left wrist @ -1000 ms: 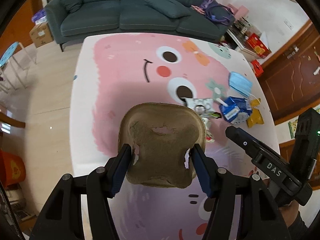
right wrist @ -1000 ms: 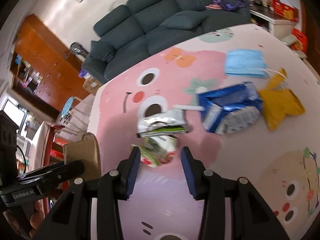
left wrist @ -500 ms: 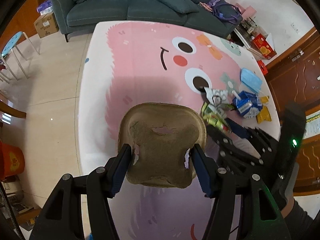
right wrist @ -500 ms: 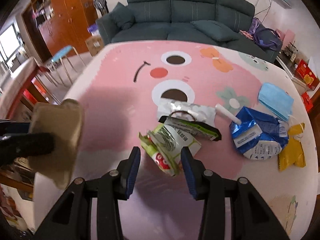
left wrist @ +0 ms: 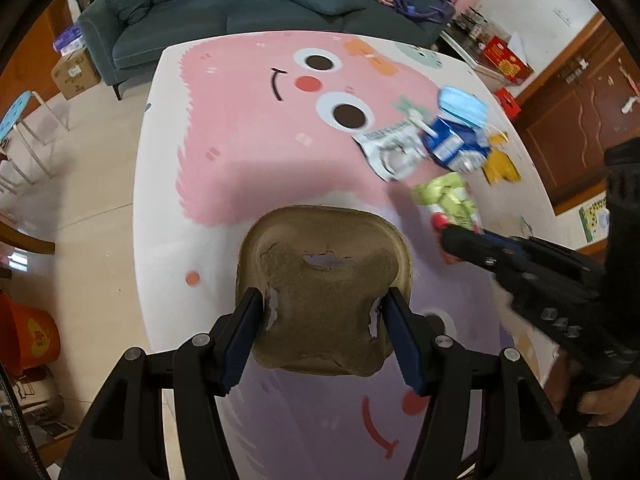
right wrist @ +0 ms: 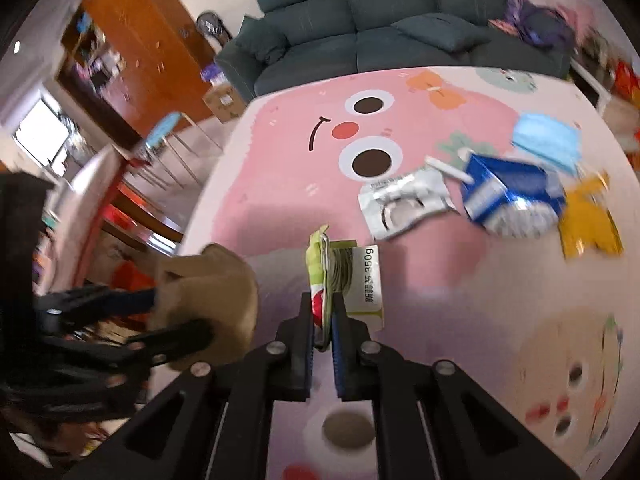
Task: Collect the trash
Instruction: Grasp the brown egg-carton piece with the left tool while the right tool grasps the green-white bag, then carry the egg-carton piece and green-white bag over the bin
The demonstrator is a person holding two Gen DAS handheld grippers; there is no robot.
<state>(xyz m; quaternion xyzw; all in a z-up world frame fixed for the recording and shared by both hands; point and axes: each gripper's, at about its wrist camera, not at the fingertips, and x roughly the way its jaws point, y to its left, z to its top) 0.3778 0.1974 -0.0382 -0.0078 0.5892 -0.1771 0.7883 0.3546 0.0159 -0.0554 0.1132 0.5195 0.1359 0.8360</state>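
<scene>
Between the closing jaws of the right gripper [right wrist: 323,320], lifted off the pink table [right wrist: 280,184], hangs the green wrapper [right wrist: 340,276] — light, limp, crinkly (pinch low, near its fold). The left gripper [left wrist: 322,332], half-open, clamps a stiff pulp tray [left wrist: 324,292].

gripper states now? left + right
Left gripper: closed on the brown pulp tray, held up.
Right gripper: jaws closing, pads already pinching the green wrapper.
</scene>
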